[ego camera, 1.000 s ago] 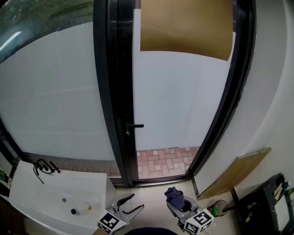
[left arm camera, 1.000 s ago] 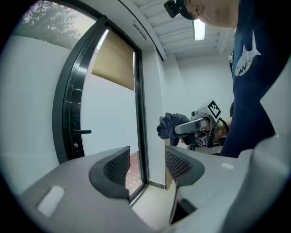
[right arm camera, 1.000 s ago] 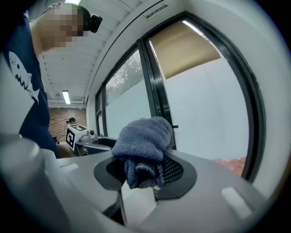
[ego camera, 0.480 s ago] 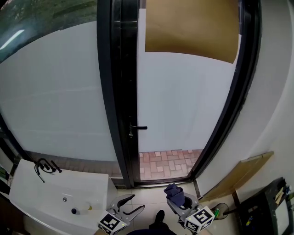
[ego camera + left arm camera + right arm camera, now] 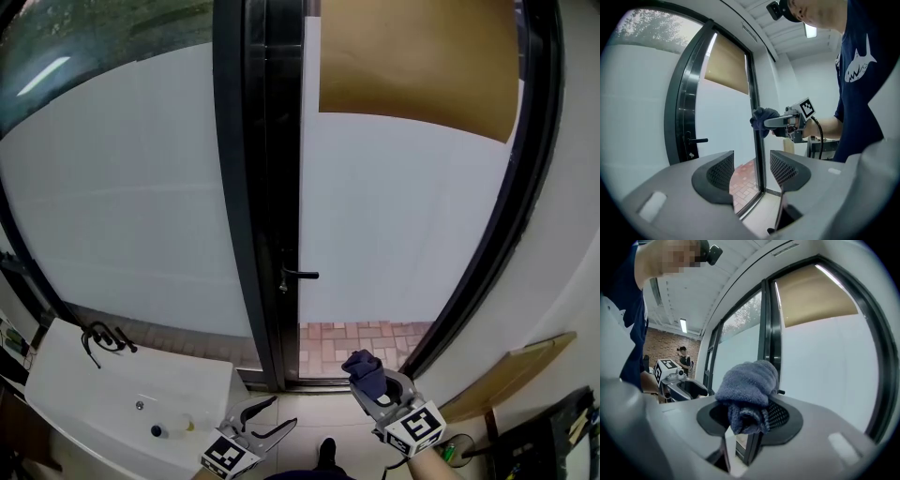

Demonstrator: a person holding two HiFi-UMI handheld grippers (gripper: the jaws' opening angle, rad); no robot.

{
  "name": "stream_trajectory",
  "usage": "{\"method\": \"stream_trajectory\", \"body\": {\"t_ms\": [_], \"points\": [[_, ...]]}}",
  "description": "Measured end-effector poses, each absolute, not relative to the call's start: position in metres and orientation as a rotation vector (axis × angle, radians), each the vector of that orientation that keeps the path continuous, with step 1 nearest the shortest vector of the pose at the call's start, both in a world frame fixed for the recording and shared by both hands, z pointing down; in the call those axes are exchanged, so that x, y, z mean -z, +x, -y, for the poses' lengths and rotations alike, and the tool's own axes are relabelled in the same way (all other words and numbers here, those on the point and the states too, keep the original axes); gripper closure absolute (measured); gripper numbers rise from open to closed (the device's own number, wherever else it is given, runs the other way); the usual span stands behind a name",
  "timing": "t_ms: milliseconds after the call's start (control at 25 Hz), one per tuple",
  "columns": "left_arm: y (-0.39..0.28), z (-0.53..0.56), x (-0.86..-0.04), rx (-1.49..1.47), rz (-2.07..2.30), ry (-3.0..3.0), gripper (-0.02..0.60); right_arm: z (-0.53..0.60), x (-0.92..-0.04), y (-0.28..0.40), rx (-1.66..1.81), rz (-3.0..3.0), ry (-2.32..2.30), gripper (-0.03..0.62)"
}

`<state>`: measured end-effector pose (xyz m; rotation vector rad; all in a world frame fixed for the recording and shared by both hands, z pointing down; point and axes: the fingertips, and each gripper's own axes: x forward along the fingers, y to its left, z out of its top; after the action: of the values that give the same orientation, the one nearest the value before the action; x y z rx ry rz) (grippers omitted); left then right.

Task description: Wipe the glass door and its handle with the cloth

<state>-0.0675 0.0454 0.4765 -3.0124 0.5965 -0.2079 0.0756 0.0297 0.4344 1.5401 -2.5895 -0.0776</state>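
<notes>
We face the door (image 5: 403,225) with the cloth (image 5: 363,367) bunched in the clenched jaws of the right gripper (image 5: 373,386), low and well short of the glass. The left gripper (image 5: 265,420) hangs beside it, jaws apart and empty. As we judge it, neither pane nor handle (image 5: 300,275) has been wiped yet, so the step in hand is the approach. To do it well, we would press the cloth's soft bulge to the glass, not the jaw tips, start below the brown sheet (image 5: 417,66) and work down in overlapping passes. Then we would wrap the cloth round the handle, gripping firmly so it cannot slip.
</notes>
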Motion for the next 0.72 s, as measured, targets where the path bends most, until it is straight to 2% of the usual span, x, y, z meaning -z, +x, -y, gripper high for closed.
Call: {"method": "stream_trajectory", "body": {"t_ms": [400, 720], "points": [[-0.048, 0.013, -0.468, 0.211, -0.696, -2.982, 0.345, 0.091, -0.389, 0.072, 0.304, 2.581, 1.354, 0.439], [-0.031, 0.049, -0.467, 0.195, -0.738, -2.978, 0.345, 0.191, -0.376, 0.046, 0.63, 2.461, 1.143, 0.439]]}}
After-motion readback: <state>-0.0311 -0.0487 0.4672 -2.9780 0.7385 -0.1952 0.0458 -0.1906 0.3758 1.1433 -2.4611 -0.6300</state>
